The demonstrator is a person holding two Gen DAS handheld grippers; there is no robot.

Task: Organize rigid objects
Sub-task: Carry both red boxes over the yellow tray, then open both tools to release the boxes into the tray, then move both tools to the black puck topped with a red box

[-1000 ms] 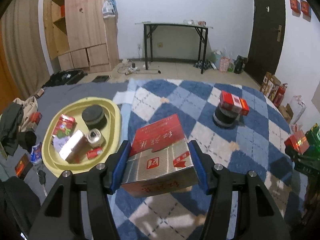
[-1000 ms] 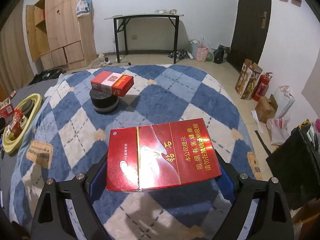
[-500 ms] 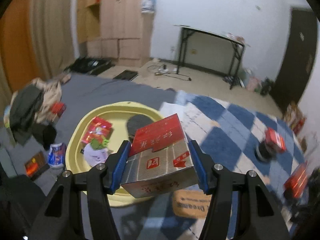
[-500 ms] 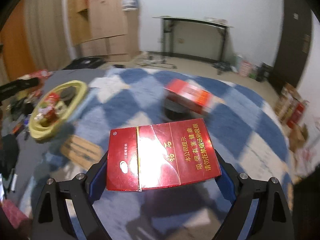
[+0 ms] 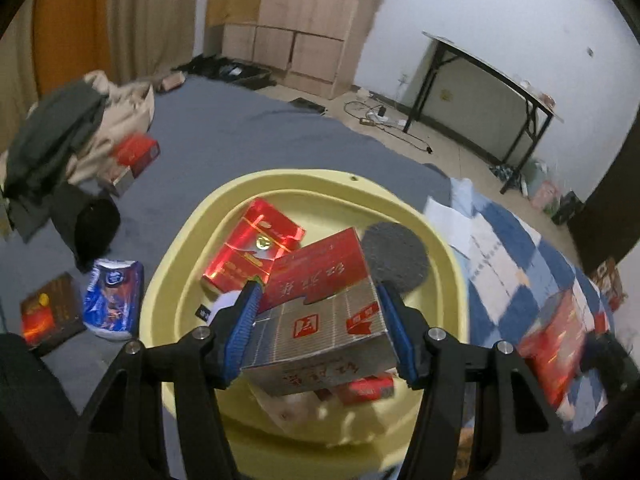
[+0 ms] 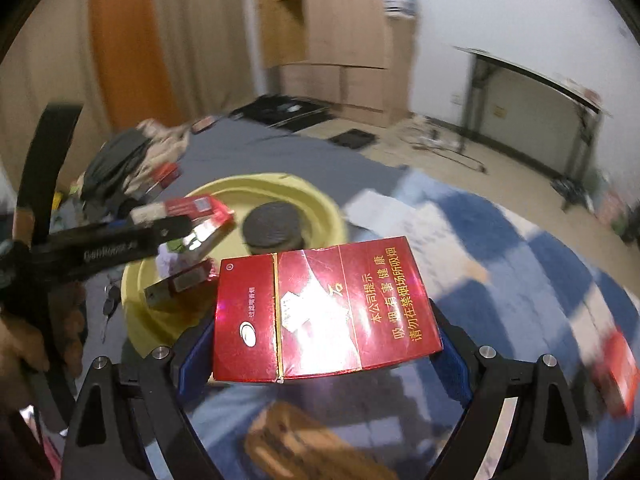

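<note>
The left gripper (image 5: 318, 322) is squeezing a red and silver cardboard box (image 5: 320, 320) by its two long sides, and the blue pads are pressing flat on it. The box is hanging just above the round yellow plastic tub (image 5: 448, 280). The right gripper (image 6: 320, 344) is squeezing a flat shiny red cardboard box with gold writing (image 6: 324, 312) the same way, with its jaws standing wide because that box is broad. It is hanging over the blue and white checked rug (image 6: 500, 240), near the tub but not over it yet.

Both boxes are looking light and stiff, like thin card. The shiny wrap is probably making them a bit slippery. Squeezing too hard could be denting the sides, so holding the flat sides gently is looking best.

The silver box is showing a red top, a red square mark and red writing on its front edge. The tub is already holding a bright red shiny pack (image 5: 252, 252), a dark grey round lid (image 5: 396, 256) and other small things, so the new box is going to need a bare spot.
</note>
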